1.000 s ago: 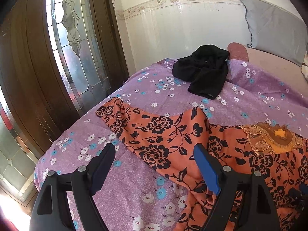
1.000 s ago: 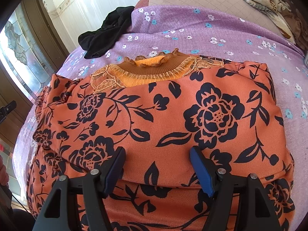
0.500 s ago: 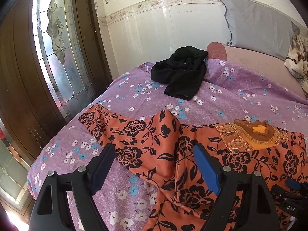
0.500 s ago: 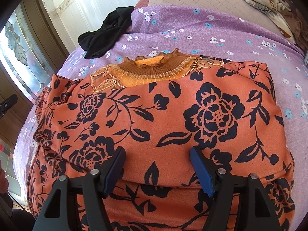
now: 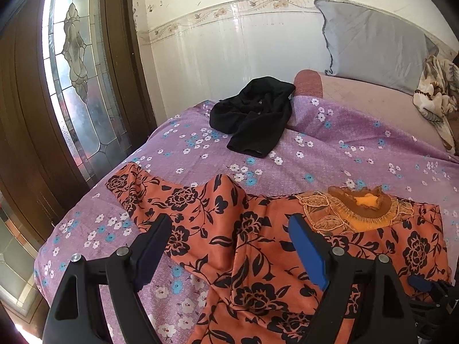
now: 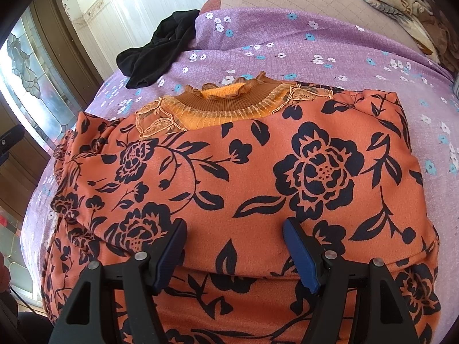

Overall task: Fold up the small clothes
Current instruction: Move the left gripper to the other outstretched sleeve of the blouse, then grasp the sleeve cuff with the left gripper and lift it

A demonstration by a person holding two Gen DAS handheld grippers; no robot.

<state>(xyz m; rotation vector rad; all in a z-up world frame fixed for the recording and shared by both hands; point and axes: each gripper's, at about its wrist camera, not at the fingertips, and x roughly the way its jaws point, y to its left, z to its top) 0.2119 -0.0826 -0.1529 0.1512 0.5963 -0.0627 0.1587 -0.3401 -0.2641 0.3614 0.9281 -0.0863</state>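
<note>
An orange top with black flowers (image 6: 258,172) lies spread on the purple flowered bedspread (image 6: 287,40), its ruffled collar (image 6: 229,97) pointing away from me. In the left wrist view the top (image 5: 229,243) has one sleeve (image 5: 134,189) stretched out to the left. My left gripper (image 5: 229,246) is open and empty above the sleeve area. My right gripper (image 6: 233,246) is open and empty, low over the top's lower part with a fold edge between the fingers. The right gripper's tip also shows in the left wrist view (image 5: 421,283).
A crumpled black garment (image 5: 255,117) lies farther back on the bed, also in the right wrist view (image 6: 160,51). A grey pillow (image 5: 373,40) and a patterned blanket (image 5: 436,97) are at the head. A wooden door with leaded glass (image 5: 74,80) stands left of the bed edge.
My left gripper has pulled back and swung right, so more of the top, collar and pillow shows. The right gripper and the top have not moved.
</note>
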